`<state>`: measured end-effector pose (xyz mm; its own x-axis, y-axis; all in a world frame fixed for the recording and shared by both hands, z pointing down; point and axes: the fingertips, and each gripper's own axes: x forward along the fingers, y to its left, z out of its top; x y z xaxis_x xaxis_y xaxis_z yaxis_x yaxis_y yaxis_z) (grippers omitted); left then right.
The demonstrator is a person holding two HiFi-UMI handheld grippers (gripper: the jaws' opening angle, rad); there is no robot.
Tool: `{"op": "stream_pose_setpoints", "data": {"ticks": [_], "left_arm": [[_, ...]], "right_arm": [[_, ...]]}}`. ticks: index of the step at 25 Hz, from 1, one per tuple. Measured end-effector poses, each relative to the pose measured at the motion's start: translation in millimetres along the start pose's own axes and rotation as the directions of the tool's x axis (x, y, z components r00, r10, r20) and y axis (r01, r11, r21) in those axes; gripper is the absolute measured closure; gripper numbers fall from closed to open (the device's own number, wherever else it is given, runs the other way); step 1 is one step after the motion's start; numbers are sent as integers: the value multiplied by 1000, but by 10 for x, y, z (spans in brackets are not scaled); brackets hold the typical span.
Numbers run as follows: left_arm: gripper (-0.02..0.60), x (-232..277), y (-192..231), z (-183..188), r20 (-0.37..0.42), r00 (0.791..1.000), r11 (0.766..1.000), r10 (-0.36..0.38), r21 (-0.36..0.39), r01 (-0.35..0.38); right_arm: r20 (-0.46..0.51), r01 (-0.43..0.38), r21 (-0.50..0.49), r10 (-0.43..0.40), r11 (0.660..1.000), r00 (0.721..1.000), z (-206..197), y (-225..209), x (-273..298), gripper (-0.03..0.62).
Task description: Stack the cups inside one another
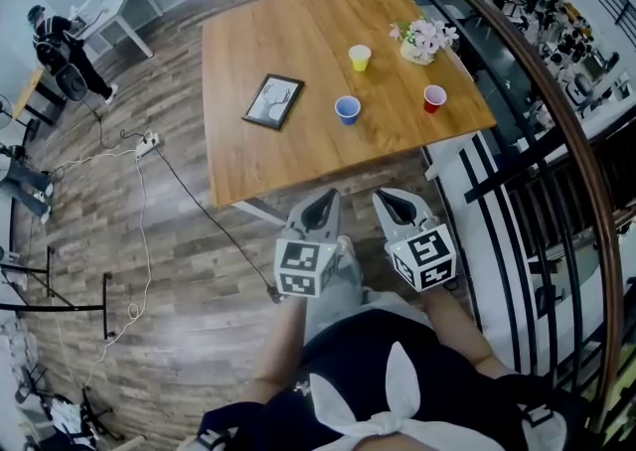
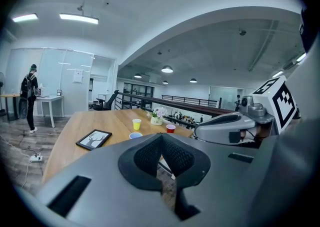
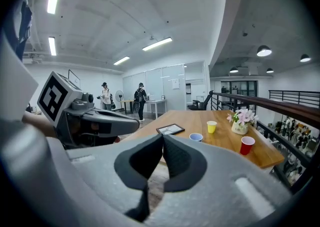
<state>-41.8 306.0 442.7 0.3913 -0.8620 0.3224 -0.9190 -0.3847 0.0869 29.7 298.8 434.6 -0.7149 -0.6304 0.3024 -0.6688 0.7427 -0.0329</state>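
Cups' axis: each cup stands upright on its narrow base, mouth to the ceiling, long axis vertical; none is tipped and none sits in another.
Farthest from me: the small yellow tapered disposable cup (image 1: 360, 58), towards the far side of the square light-wood surface (image 1: 248, 156), near the white pot of pink flowers (image 1: 425, 42) but apart from it.
Middle: the small blue tapered disposable cup (image 1: 347, 109), pale inside, is nearer my edge. It stands between the black-framed picture of a deer (image 1: 273, 100) and the red one, touching neither.
Right: the small red tapered disposable cup (image 1: 434, 98), white inside, is close to the surface's right edge and nearer me than the flowers.
Spacing: the three cups are well apart from one another, in a loose triangle.
Count: three cups, one of each colour; one framed picture lying flat; one flower pot; two claws.
My left claw (image 1: 322, 199): grey, its black pads pressed together with nothing between them, held short of the surface's near edge over the wood-plank floor (image 1: 199, 270).
My right claw (image 1: 394, 199): likewise closed tight and empty, just beside the left one; both aim at the surface and dip slightly.
Reach: neither claw touches a cup; all three stand well ahead of me.
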Motion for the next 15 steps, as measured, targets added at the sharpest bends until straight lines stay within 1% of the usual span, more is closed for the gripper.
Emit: {"op": "stream_pose_setpoints", "data": {"ticks": [4, 5, 10, 13, 15], "left_arm": [[565, 212, 96, 28, -5, 1000, 1000, -16, -2, 16], [565, 266, 125, 36, -6, 1000, 1000, -18, -3, 18], [565, 536, 367, 86, -11, 1000, 1000, -19, -12, 19], [565, 684, 538, 128, -13, 1000, 1000, -17, -21, 16], [565, 771, 631, 181, -8, 1000, 1000, -17, -23, 17]], "right_arm": [[-18, -10, 0, 10, 1000, 1000, 0, -79, 176, 586], [-24, -13, 2, 13, 1000, 1000, 5, -109, 220, 556], [-38, -16, 2, 16, 1000, 999, 64, -302, 515, 529], [-59, -30, -4, 30, 1000, 998, 91, -387, 727, 485], [-65, -36, -12, 35, 999, 997, 134, -442, 845, 471]]}}
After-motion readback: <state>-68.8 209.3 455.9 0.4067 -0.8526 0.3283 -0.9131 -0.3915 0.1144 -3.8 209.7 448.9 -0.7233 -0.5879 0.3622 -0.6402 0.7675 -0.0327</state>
